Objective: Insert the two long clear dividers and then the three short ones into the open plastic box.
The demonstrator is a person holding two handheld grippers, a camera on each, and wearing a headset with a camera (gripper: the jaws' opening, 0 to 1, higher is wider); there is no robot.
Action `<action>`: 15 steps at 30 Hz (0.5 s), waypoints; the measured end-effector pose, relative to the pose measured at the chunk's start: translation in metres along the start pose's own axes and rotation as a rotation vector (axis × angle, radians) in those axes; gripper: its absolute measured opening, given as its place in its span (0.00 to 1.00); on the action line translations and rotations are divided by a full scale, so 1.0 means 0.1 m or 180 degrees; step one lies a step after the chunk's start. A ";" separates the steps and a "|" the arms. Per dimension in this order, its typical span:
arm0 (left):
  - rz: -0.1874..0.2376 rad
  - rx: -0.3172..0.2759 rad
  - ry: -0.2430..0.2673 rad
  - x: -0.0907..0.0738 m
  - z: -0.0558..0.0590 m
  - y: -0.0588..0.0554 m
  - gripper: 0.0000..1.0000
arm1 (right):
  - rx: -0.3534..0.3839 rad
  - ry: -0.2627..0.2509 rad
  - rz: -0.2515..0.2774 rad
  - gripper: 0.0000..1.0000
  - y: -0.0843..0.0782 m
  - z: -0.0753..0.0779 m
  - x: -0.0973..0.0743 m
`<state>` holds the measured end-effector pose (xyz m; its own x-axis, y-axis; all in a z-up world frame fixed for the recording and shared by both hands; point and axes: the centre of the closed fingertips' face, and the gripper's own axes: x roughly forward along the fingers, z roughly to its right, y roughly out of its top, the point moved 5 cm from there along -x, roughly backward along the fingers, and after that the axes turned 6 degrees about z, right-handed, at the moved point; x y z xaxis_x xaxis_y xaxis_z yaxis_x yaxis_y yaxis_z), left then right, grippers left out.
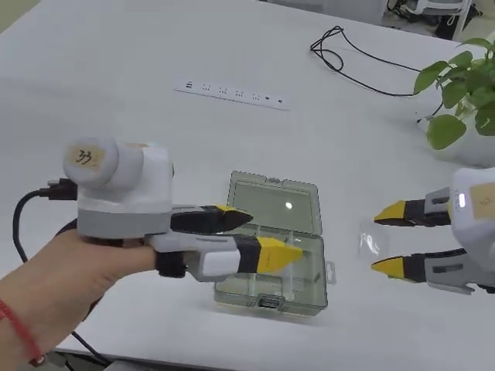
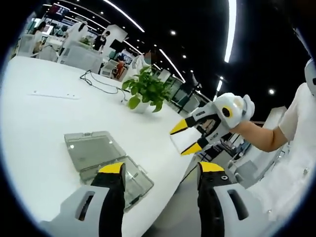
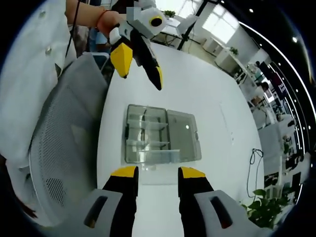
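An open plastic box (image 1: 298, 292) sits by the near edge of the white bench (image 1: 116, 69), its lid (image 1: 274, 202) laid flat behind it and clear partitions showing inside. The left gripper (image 1: 274, 236), held in a hand (image 1: 73, 270), hovers over the box's left part with its jaws apart and empty. To the right of the box, the right gripper (image 1: 377, 241) has a clear divider (image 2: 188, 139) clamped between its jaw tips, off the bench. Along the far side lie a power strip (image 1: 232, 94) and a black cable (image 1: 348, 58); a potted plant (image 1: 464, 93) stands at the right edge.
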<state>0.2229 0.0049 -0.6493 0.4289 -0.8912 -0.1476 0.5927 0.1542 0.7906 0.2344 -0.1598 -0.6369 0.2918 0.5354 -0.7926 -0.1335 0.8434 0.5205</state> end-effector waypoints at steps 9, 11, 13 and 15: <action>-0.0050 -0.0238 -0.0113 0.19 0.16 -0.03 0.46 | -0.0038 -0.0023 0.0096 0.33 0.28 -0.07 -0.02; -0.0065 -0.0303 -0.0153 0.23 0.18 -0.05 0.42 | -0.0047 -0.0018 0.0121 0.33 0.33 -0.09 -0.02; -0.0063 -0.0368 -0.0171 0.27 0.21 -0.06 0.39 | -0.0059 -0.0019 0.0130 0.33 0.38 -0.11 -0.02; -0.0057 -0.0445 -0.0196 0.30 0.24 -0.07 0.37 | -0.0070 -0.0017 0.0149 0.33 0.43 -0.13 -0.03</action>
<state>0.2155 -0.0328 -0.6447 0.3773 -0.9182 -0.1207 0.6908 0.1922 0.6971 0.2151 -0.1240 -0.6165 0.2897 0.5741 -0.7659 -0.1678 0.8182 0.5498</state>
